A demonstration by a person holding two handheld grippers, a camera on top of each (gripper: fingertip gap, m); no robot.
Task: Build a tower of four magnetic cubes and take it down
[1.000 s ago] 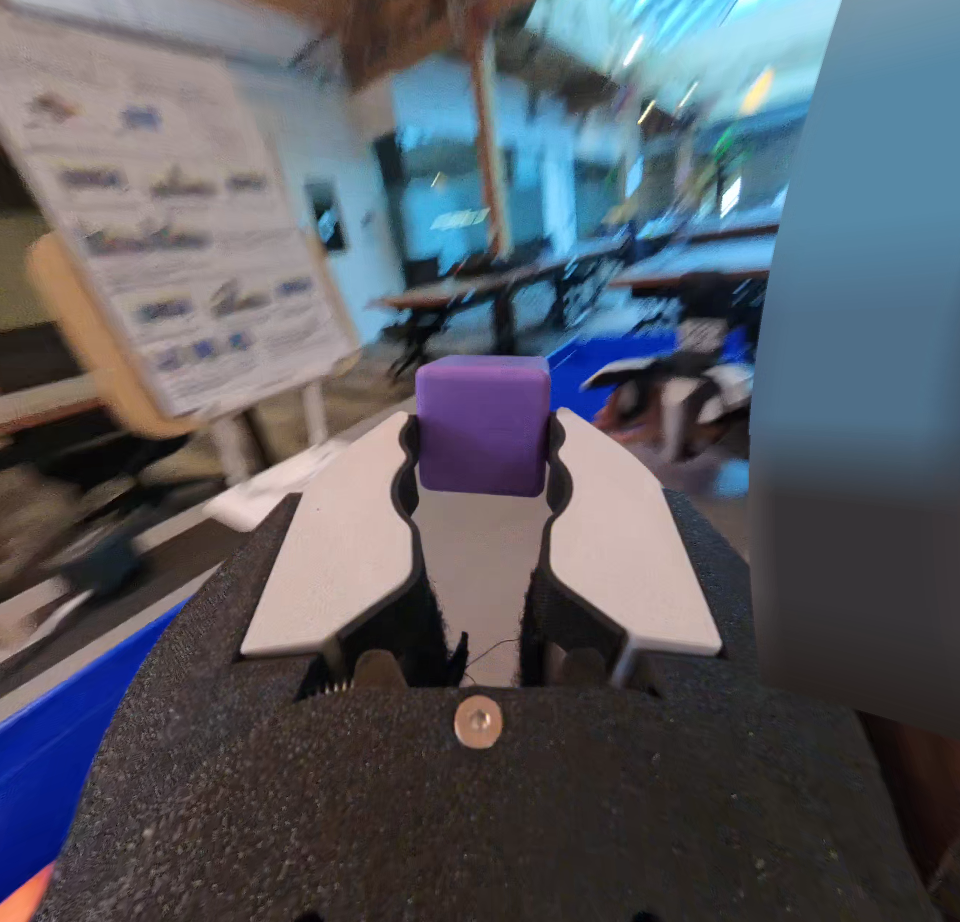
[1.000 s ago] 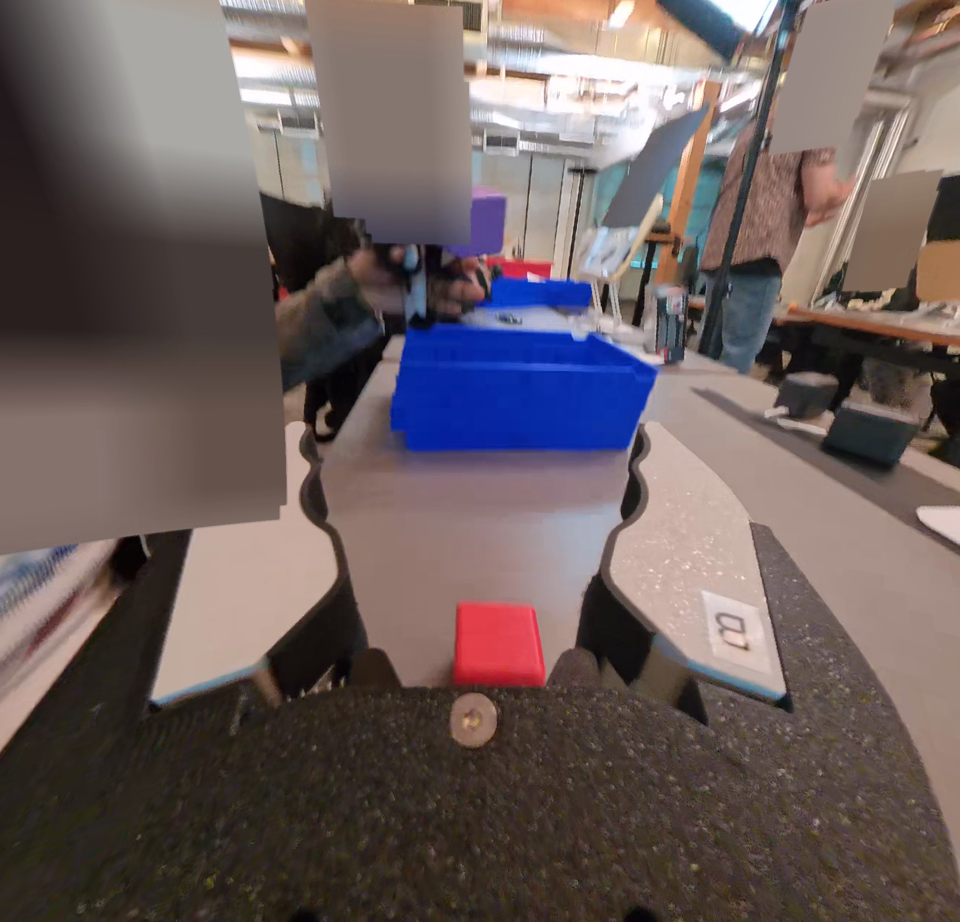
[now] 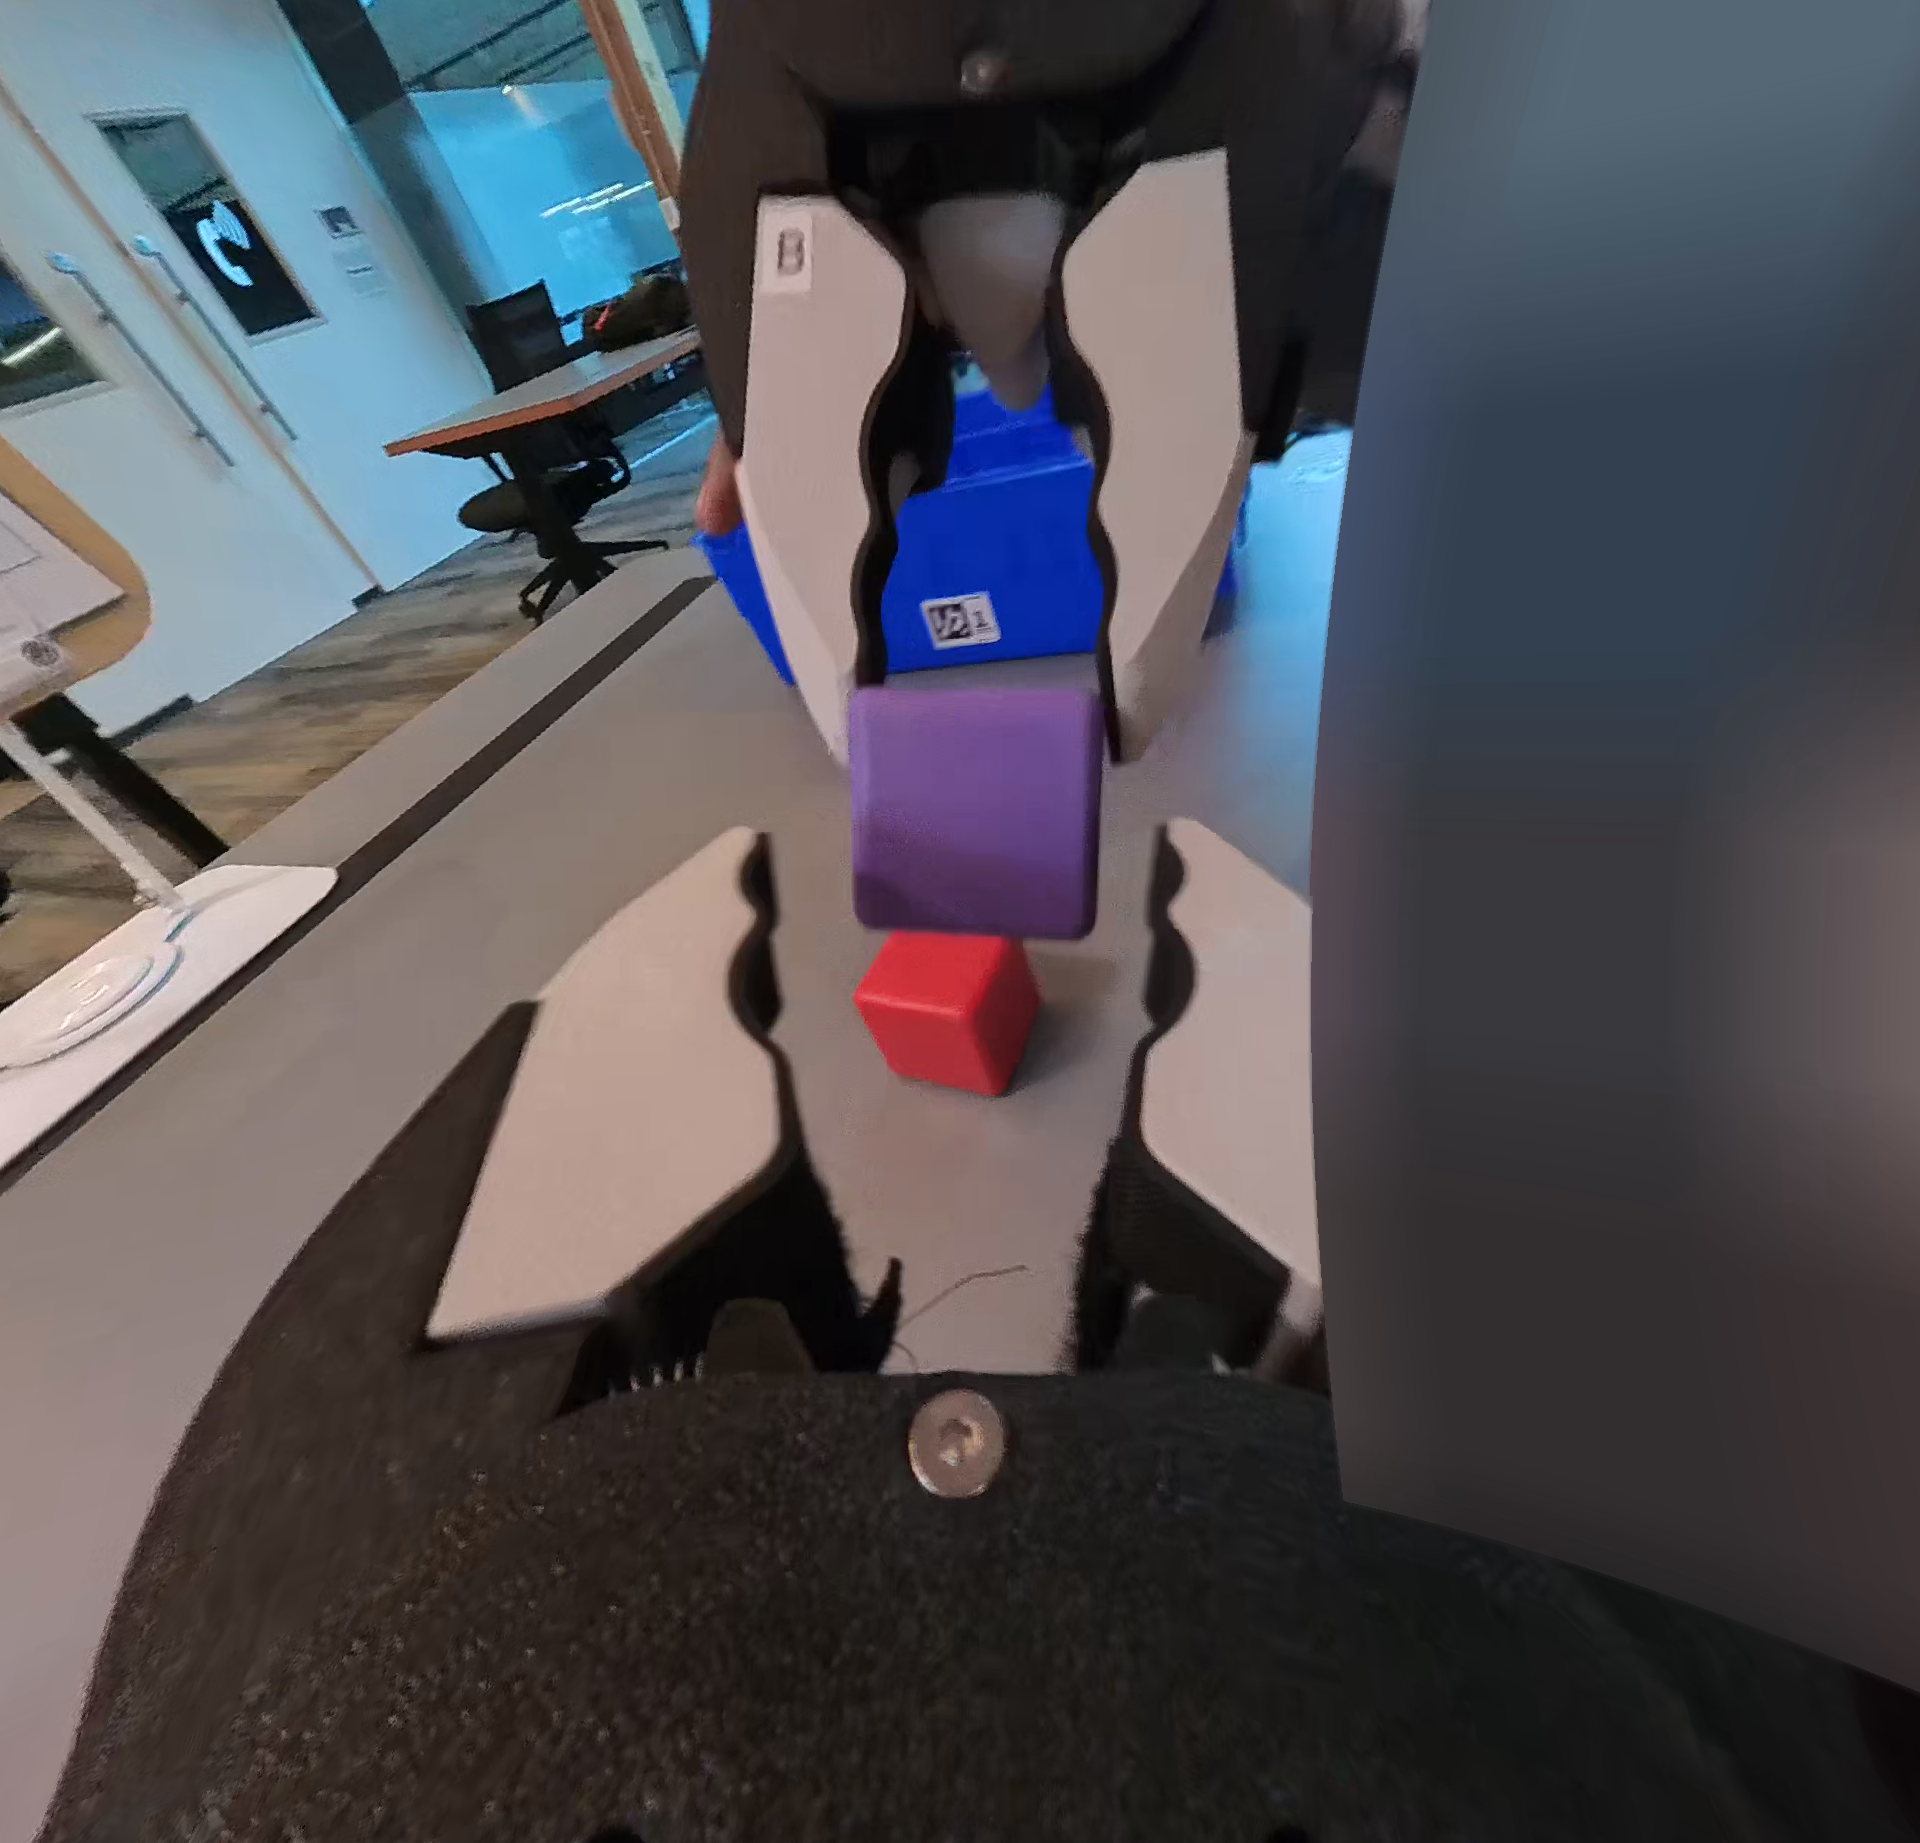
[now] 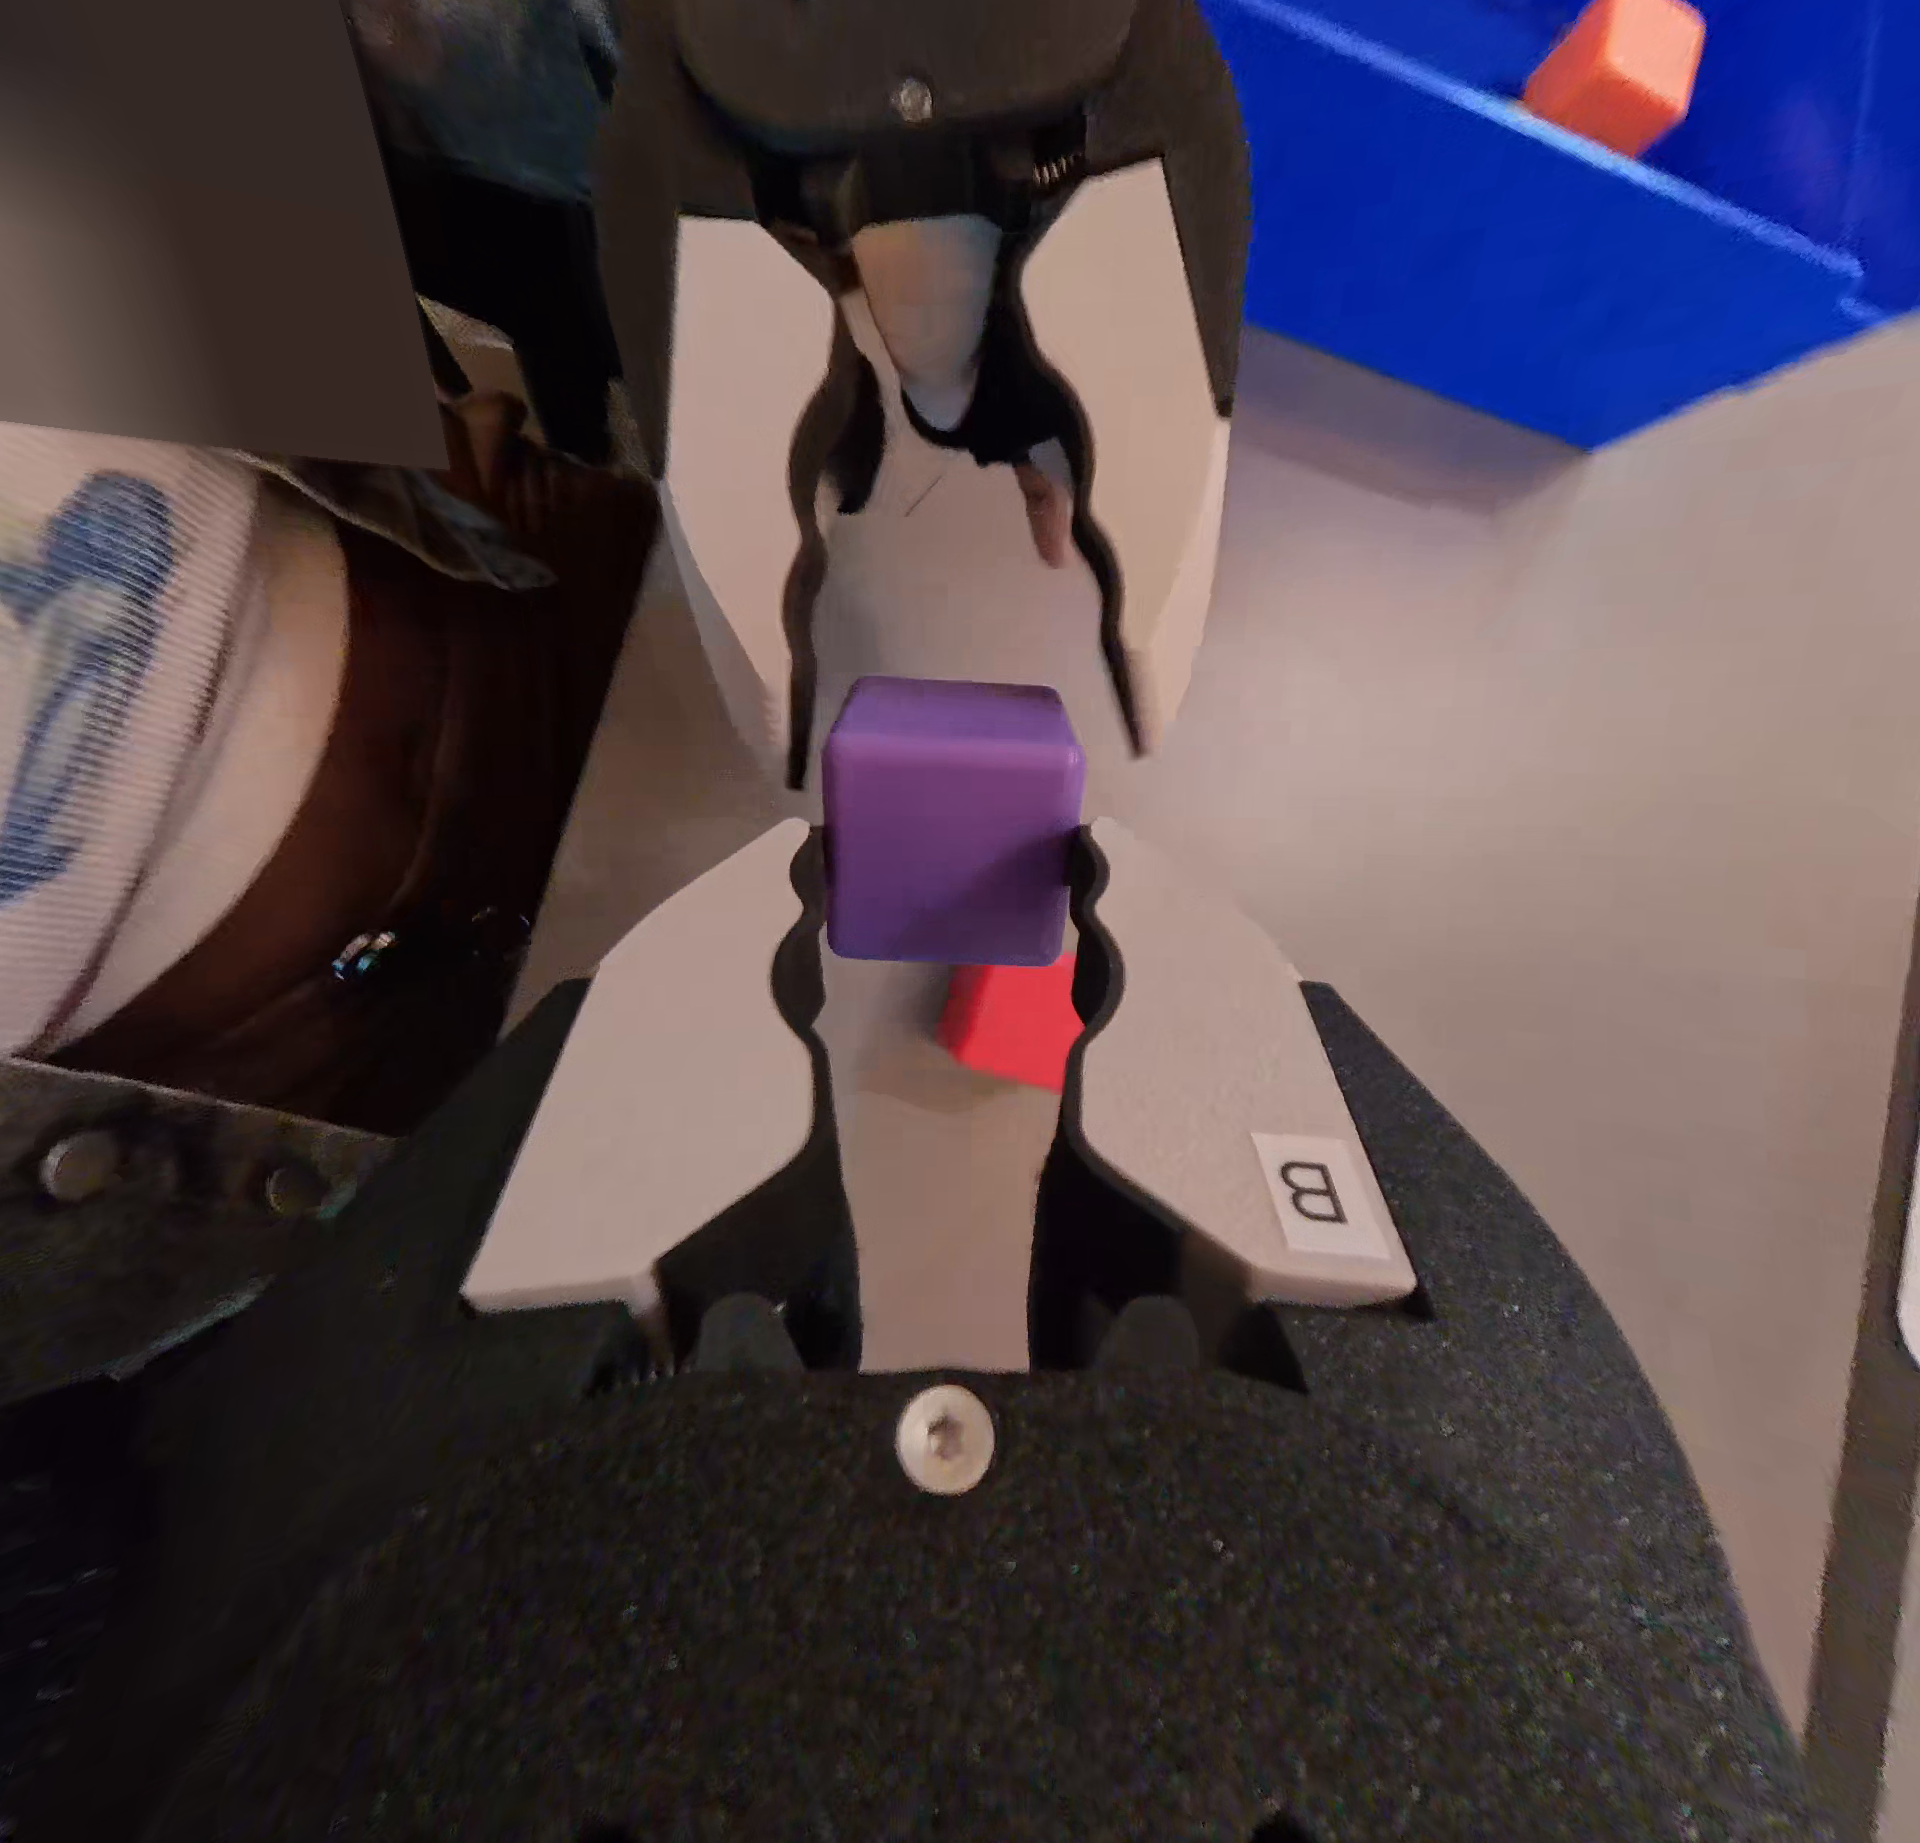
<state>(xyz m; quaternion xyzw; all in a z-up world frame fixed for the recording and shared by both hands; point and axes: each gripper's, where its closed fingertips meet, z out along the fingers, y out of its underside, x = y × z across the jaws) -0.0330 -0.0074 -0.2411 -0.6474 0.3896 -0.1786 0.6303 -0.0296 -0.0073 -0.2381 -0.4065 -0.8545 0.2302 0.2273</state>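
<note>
I've got the purple cube (image 4: 951,837) pinched in my right gripper (image 4: 948,848), left gripper (image 3: 966,837) wide open and empty, red cube (image 3: 951,1019) offset below, so magnets may snap it crooked.

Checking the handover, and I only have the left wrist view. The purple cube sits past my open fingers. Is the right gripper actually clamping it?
Observer: Yes. The right wrist view shows the right gripper with a pad pressed on each side of the purple cube.
Operator: Any spare cubes around? I see only the red one on the table.
Observer: An orange cube lies inside the blue bin.
Operator: Is purple lined up over red?
Observer: Not squarely from that angle. The red cube peeks out below the purple cube's right corner, partly hidden by the right finger.
</note>
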